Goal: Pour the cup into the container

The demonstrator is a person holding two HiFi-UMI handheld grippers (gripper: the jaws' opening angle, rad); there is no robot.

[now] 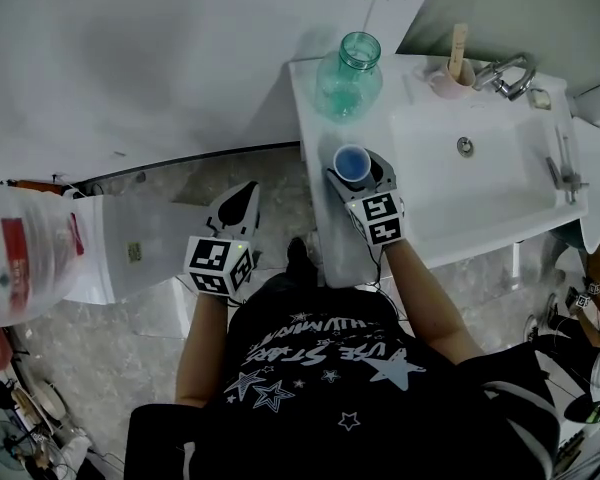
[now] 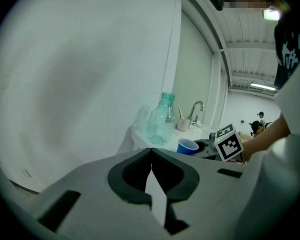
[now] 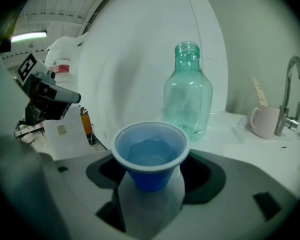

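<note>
A blue plastic cup (image 1: 352, 165) holding liquid stands near the front left corner of the white counter (image 1: 315, 118). My right gripper (image 1: 360, 170) has a jaw on each side of it. In the right gripper view the cup (image 3: 150, 156) sits between the dark pads of the right gripper (image 3: 152, 181) with a gap on both sides, so the jaws are open. A clear green glass bottle (image 1: 348, 76) with an open neck stands just behind the cup; the right gripper view shows the bottle (image 3: 188, 91) upright. My left gripper (image 1: 242, 200) hangs left of the counter over the floor, shut and empty, its tips together in the left gripper view (image 2: 151, 151).
A white sink basin (image 1: 480, 168) fills the counter's right side, with a faucet (image 1: 510, 73) and a pink mug (image 1: 448, 78) holding sticks behind it. A clear plastic bag (image 1: 25, 258) lies at the far left. The white wall runs behind the counter.
</note>
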